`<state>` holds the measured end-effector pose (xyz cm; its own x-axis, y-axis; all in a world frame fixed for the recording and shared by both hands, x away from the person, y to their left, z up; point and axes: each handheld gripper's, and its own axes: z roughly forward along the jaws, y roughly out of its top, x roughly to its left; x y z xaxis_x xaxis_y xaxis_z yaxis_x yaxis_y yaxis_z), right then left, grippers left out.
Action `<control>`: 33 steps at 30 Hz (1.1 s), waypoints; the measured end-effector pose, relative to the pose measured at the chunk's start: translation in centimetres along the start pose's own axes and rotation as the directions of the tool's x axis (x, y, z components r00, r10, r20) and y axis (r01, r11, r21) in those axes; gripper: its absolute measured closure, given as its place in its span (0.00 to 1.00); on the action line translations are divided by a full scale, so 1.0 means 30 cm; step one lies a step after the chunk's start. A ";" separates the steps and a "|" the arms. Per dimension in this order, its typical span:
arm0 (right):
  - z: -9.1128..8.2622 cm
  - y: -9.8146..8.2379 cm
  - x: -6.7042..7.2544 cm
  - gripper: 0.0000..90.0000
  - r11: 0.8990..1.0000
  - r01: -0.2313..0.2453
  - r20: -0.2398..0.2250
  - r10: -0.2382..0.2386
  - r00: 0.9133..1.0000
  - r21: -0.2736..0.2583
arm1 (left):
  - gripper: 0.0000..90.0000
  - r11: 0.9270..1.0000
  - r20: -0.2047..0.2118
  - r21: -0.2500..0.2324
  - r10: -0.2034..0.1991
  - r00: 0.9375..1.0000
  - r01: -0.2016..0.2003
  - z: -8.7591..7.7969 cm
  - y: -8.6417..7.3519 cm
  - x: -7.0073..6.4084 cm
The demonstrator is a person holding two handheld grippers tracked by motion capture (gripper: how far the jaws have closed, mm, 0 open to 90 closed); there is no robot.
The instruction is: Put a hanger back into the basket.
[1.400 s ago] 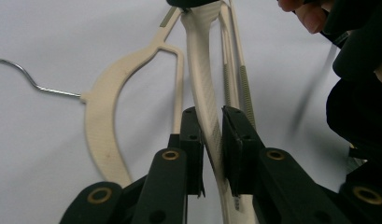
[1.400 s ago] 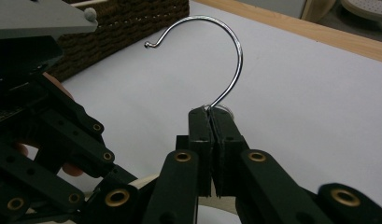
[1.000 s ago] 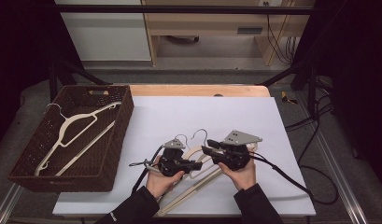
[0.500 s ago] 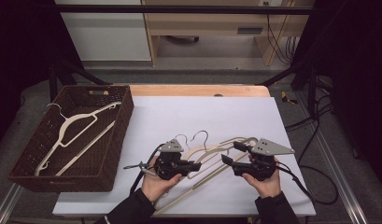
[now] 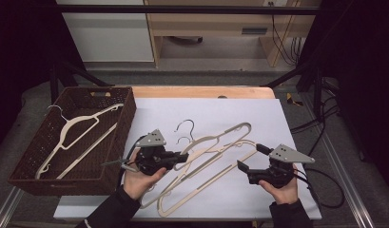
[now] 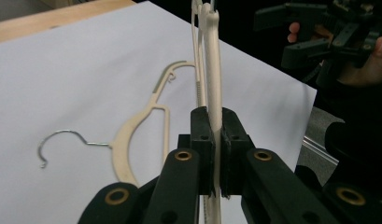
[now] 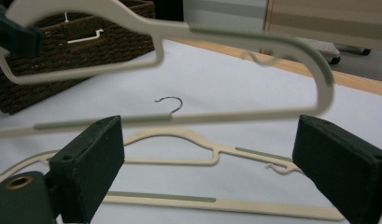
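Note:
My left gripper (image 5: 183, 157) is shut on a beige plastic hanger (image 5: 230, 146) near its neck and holds it tilted above the white table (image 5: 220, 107). The left gripper view has the pads clamped on the hanger (image 6: 215, 135). A second beige hanger (image 5: 220, 135) with a metal hook lies flat on the table (image 6: 132, 135). My right gripper (image 5: 252, 156) stands to the right, and its jaws have just been opening wide. The raised hanger's end (image 7: 314, 60) hangs just ahead of them, untouched, with the flat hanger (image 7: 179, 135) lying below it.
A brown wicker basket (image 5: 123, 137) sits at the table's left edge with another beige hanger (image 5: 78, 130) inside; it also appears in the right gripper view (image 7: 86, 42). Cables trail off the table's right side. A wooden strip (image 5: 201, 91) borders the far edge.
The right gripper opened, let go of the hangers and drew back to the right. The left gripper rose with one hanger still held in it.

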<state>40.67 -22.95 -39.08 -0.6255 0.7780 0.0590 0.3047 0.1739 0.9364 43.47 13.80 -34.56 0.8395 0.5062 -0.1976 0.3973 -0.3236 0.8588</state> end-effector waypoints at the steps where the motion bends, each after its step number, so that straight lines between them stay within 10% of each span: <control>1: -0.004 -0.002 -0.003 0.10 1.000 -0.010 0.007 0.010 1.000 -0.002 | 0.96 1.000 -0.006 -0.004 0.006 1.000 -0.006 -0.018 0.009 0.002; 33: -0.038 -0.056 -0.101 0.06 0.996 -0.090 0.092 0.090 0.992 -0.007 | 0.96 0.995 -0.160 -0.090 0.018 0.987 -0.033 -0.445 0.156 0.272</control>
<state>41.24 -26.29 -40.45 -0.5266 0.8429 0.1108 0.3548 0.0994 0.9296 47.22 27.10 -25.85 0.7764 0.6217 -0.1039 0.3348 -0.2671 0.9036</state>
